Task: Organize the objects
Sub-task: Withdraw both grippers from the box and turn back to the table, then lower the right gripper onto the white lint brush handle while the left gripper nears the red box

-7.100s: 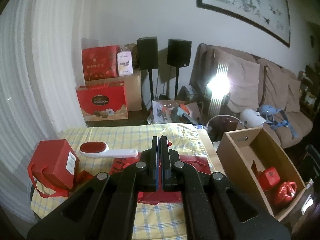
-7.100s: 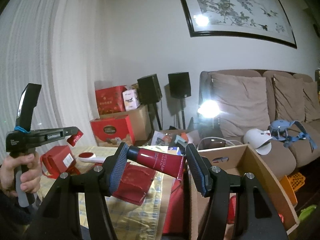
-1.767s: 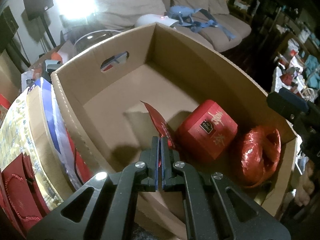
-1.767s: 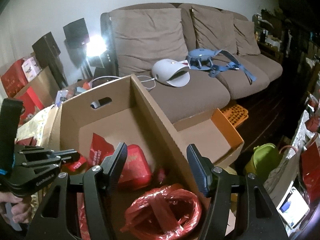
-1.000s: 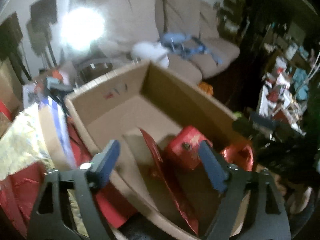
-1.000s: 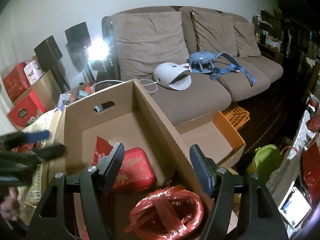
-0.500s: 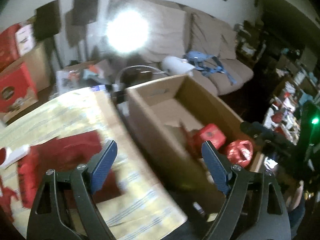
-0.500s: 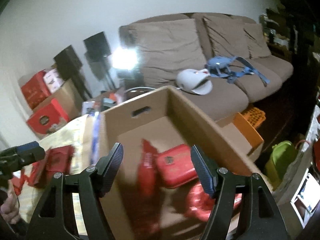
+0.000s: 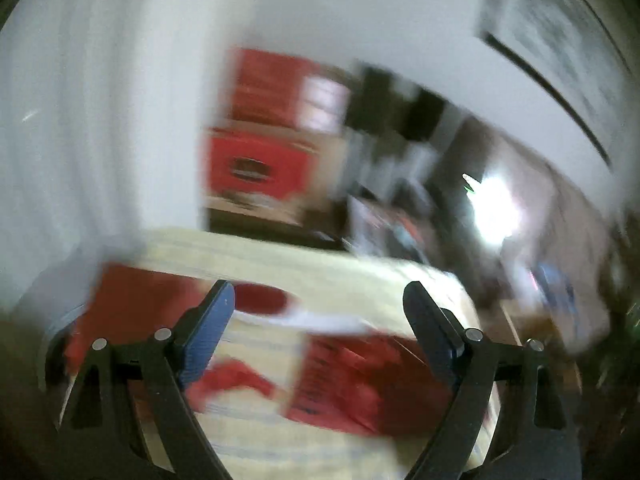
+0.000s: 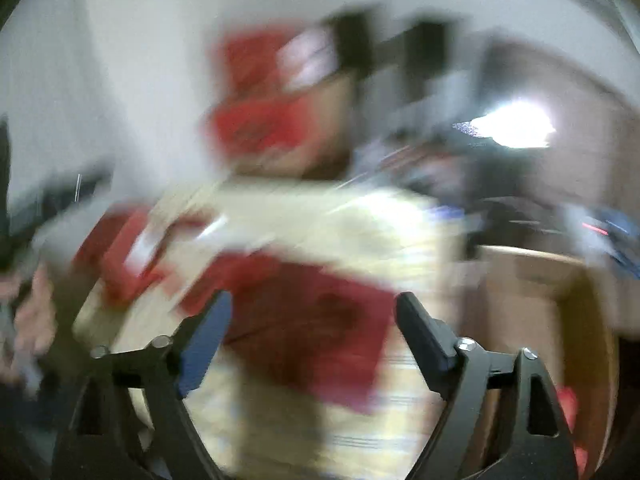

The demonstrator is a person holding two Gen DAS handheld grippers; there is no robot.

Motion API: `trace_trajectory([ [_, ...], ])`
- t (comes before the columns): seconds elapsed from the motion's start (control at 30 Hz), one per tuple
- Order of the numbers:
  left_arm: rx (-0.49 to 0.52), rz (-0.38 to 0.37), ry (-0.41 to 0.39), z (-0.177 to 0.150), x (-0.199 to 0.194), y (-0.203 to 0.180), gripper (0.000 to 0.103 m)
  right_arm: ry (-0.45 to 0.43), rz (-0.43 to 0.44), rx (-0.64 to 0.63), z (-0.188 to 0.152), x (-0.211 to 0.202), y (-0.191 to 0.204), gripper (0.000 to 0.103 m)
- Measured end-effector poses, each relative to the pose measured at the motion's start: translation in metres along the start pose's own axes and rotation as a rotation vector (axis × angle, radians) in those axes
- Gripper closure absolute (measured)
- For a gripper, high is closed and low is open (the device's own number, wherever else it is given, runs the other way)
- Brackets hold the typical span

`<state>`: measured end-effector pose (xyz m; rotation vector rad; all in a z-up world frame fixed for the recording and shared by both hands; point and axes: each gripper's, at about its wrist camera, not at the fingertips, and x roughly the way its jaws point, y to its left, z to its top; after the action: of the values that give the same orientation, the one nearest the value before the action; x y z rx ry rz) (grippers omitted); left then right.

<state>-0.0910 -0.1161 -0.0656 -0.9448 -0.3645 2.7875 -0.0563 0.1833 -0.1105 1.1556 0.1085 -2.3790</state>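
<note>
Open cloth [image 9: 304, 264] is seen at twelve o'clock; passage is blocked by a red bag [image 9: 360, 384] at five, a brush [image 9: 288, 308] ahead.

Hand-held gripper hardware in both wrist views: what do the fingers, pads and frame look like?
Left hand-held gripper: matte black angular frame with triangular cut-outs, silver round pivot pins, and two tapered fingers with blue pads on their inner faces. Right hand-held gripper: same build, a blue pad showing on one finger, silver pins. No cables or markings can be made out; both views are motion-blurred.
</note>
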Motion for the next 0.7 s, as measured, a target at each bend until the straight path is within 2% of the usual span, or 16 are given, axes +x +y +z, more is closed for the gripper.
trace_trajectory([
  [0.03, -0.034, 0.037, -0.008, 0.004, 0.001, 0.021, 0.020, 0.048, 0.065, -0.040, 0.014, 0.024, 0.017, 0.020],
  [0.13, -0.074, 0.090, 0.008, 0.009, 0.006, 0.064, 0.020, 0.163, 0.138, -0.153, 0.048, 0.082, 0.058, 0.019],
  [0.23, -0.080, 0.127, 0.012, 0.008, 0.007, 0.094, 0.020, 0.246, 0.101, -0.300, 0.067, 0.127, 0.091, 0.019],
  [0.33, -0.075, 0.137, 0.029, 0.005, 0.014, 0.109, 0.020, 0.351, 0.079, -0.467, 0.071, 0.164, 0.115, 0.016],
  [0.4, -0.077, 0.136, 0.037, 0.003, 0.016, 0.117, 0.020, 0.382, 0.073, -0.538, 0.070, 0.184, 0.116, 0.016],
  [0.53, -0.057, 0.150, 0.025, 0.001, 0.013, 0.120, 0.020, 0.413, -0.021, -0.645, 0.072, 0.221, 0.118, 0.016],
  [0.67, -0.049, 0.157, 0.033, 0.000, 0.014, 0.122, 0.020, 0.478, -0.040, -0.682, 0.069, 0.250, 0.116, 0.029],
  [0.7, -0.052, 0.170, 0.035, 0.000, 0.014, 0.122, 0.020, 0.484, -0.012, -0.656, 0.069, 0.251, 0.116, 0.044],
])
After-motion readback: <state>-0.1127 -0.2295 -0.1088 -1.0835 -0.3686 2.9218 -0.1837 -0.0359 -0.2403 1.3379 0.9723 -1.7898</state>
